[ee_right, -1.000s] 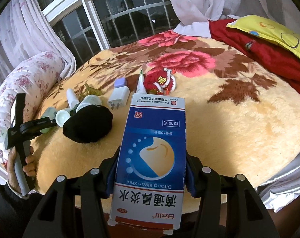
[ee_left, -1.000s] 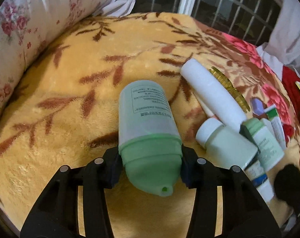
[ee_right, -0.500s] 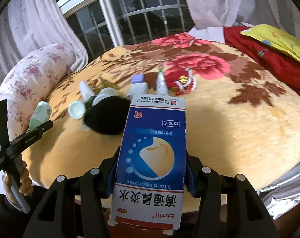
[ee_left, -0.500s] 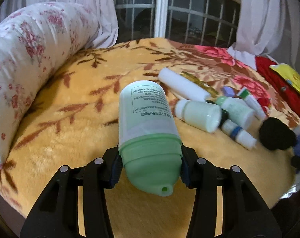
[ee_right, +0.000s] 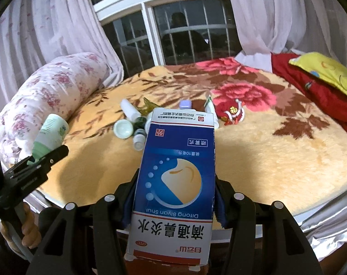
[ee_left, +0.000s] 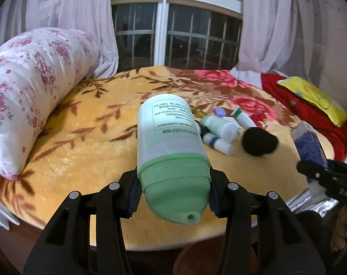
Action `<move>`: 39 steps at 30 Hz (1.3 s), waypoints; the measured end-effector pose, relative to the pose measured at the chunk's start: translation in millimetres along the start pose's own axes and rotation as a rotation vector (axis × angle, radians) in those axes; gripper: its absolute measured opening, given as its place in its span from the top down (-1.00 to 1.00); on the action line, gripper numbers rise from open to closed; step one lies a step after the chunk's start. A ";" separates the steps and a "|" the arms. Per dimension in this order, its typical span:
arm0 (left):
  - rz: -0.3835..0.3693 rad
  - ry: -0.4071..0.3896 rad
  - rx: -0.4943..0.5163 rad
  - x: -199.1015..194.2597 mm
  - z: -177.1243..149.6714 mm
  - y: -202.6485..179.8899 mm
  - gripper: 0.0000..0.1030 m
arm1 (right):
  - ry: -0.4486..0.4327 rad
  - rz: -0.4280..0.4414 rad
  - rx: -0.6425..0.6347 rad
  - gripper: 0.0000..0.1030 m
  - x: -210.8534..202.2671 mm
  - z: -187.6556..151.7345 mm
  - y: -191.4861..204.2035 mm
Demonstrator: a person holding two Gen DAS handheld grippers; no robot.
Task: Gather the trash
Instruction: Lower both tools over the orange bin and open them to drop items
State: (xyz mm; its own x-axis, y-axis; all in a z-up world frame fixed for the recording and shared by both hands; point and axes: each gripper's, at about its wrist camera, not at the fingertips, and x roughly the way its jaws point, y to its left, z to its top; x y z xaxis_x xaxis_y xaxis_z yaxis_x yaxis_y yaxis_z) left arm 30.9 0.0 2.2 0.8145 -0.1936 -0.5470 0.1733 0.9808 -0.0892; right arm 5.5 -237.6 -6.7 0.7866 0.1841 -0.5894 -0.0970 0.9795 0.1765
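Both loaded: left hand-held gripper [ee_left: 173, 193] clamps smooth green bottle [ee_left: 170, 146]; right hand-held gripper [ee_right: 174, 202] glossy carton [ee_right: 175, 183].

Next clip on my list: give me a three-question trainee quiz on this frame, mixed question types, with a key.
1. True or false: the left gripper is shut on a green bottle.
2. What does the right gripper hold? A) a black pouch B) a blue and white box C) a red charm
3. Fill in: the black pouch lies on the ____ blanket, beside small white bottles.

Key
1. True: the pads press on the bottle's green cap end.
2. B: the blue and white box stands clamped between the pads.
3. Orange, with a leaf and flower pattern.
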 end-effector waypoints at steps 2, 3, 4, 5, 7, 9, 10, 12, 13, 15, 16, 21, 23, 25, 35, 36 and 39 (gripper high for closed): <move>-0.006 -0.011 0.014 -13.7 -6.8 -5.2 0.11 | -0.012 0.004 -0.014 -0.04 -12.5 -4.3 6.5; -0.009 -0.018 0.025 -21.8 -11.2 -8.6 0.11 | -0.014 0.007 -0.019 -0.04 -18.3 -7.3 9.2; -0.014 -0.020 0.035 -27.3 -14.6 -10.8 0.11 | -0.016 0.010 -0.023 -0.04 -23.6 -10.8 11.5; -0.022 -0.021 0.045 -34.9 -19.9 -13.9 0.11 | -0.013 0.016 -0.029 -0.04 -31.0 -16.9 15.0; -0.035 -0.017 0.065 -45.0 -28.8 -18.8 0.11 | -0.005 0.023 -0.041 -0.04 -40.0 -26.4 18.6; -0.047 -0.004 0.092 -54.4 -41.2 -24.7 0.11 | 0.006 0.027 -0.056 -0.04 -49.0 -38.9 23.1; -0.053 0.002 0.103 -57.4 -46.5 -26.6 0.11 | 0.015 0.027 -0.065 -0.04 -53.4 -46.5 25.2; -0.060 0.019 0.130 -60.6 -56.6 -32.0 0.11 | 0.032 0.028 -0.076 -0.04 -57.6 -57.6 28.0; -0.064 0.031 0.148 -61.9 -63.4 -35.7 0.11 | 0.046 0.028 -0.085 -0.04 -58.5 -64.7 29.4; -0.075 0.057 0.181 -61.8 -76.3 -41.9 0.11 | 0.072 0.023 -0.104 -0.04 -58.1 -76.2 31.8; -0.076 0.074 0.201 -60.3 -83.3 -45.1 0.11 | 0.097 0.022 -0.111 -0.04 -55.4 -84.0 31.8; -0.091 0.181 0.239 -40.6 -108.3 -47.8 0.11 | 0.217 0.042 -0.122 -0.04 -34.7 -112.4 28.1; -0.089 0.230 0.243 -26.5 -118.8 -46.3 0.11 | 0.268 0.031 -0.137 -0.04 -21.0 -124.8 26.8; -0.082 0.281 0.248 -11.8 -127.5 -46.6 0.11 | 0.313 0.025 -0.140 -0.04 -7.3 -132.7 25.9; -0.053 0.423 0.330 28.8 -156.1 -59.8 -0.34 | 0.491 -0.014 -0.158 -0.30 52.1 -160.8 16.6; -0.053 0.426 0.329 28.6 -157.2 -59.5 -0.34 | 0.495 -0.013 -0.152 -0.30 52.8 -161.1 14.6; -0.049 0.425 0.322 28.2 -154.9 -60.5 -0.36 | 0.479 -0.017 -0.142 -0.30 47.6 -158.3 11.2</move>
State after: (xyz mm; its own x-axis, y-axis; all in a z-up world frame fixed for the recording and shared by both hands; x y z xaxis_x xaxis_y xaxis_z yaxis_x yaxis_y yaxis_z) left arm -42.5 -61.4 -136.7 0.5171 -0.1473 -0.8432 0.4211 0.9014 0.1007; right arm -54.7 -205.0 -157.5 0.4238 0.1517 -0.8930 -0.1948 0.9781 0.0737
